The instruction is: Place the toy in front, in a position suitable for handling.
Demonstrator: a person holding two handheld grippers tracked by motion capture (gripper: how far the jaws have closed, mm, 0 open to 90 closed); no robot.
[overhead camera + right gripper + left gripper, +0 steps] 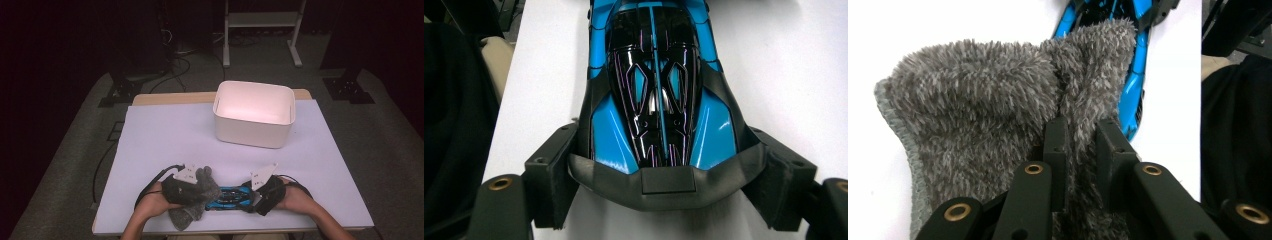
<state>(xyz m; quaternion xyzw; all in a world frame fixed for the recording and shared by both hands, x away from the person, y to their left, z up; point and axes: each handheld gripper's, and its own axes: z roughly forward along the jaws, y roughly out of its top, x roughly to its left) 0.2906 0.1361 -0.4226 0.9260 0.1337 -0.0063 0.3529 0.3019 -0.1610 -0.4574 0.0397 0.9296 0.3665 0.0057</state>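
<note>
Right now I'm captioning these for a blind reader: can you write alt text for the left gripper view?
The left tool pinches a fold of a fluffy grey sock between its two black jaws. Behind the sock, a blue and black toy car lies on the white table.

The table (165, 135) (white-topped) carries 1 white bin (253, 114), a blue toy car (230, 197) and a grey fuzzy cloth (192, 205).
</note>
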